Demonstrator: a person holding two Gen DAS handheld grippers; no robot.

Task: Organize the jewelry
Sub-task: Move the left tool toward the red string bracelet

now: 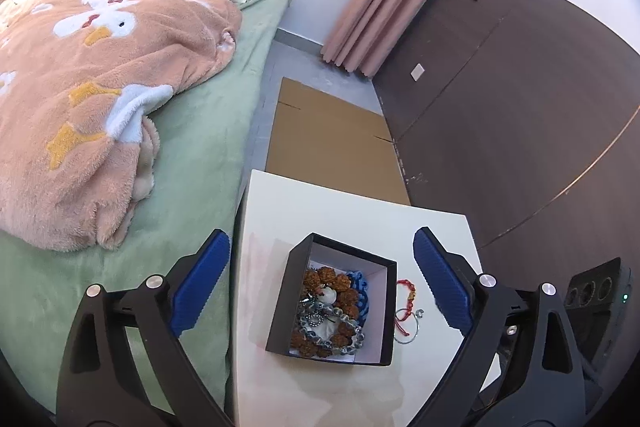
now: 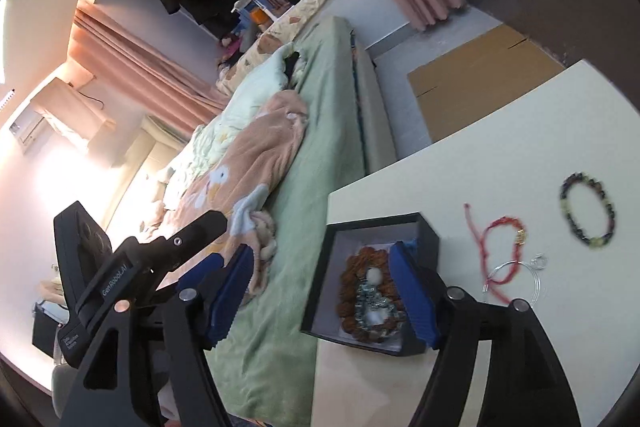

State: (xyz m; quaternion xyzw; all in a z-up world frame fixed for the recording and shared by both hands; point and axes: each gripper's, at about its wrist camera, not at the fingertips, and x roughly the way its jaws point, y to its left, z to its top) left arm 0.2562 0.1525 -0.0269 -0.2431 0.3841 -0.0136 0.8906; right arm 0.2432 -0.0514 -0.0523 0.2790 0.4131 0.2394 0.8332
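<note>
An open black box (image 1: 334, 303) holds brown and silver beads; red bracelet (image 1: 405, 301) lies just beside it.

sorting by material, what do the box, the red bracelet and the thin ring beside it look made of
Box: likely stiff cardboard, matte black outside, pale inside; thin, sharp-edged walls.
Red bracelet: braided cord or thread by its limp loops, with a small gold-coloured bead, perhaps metal.
Thin ring: probably silver-toned metal wire; fine, shiny, holds a round shape.
</note>
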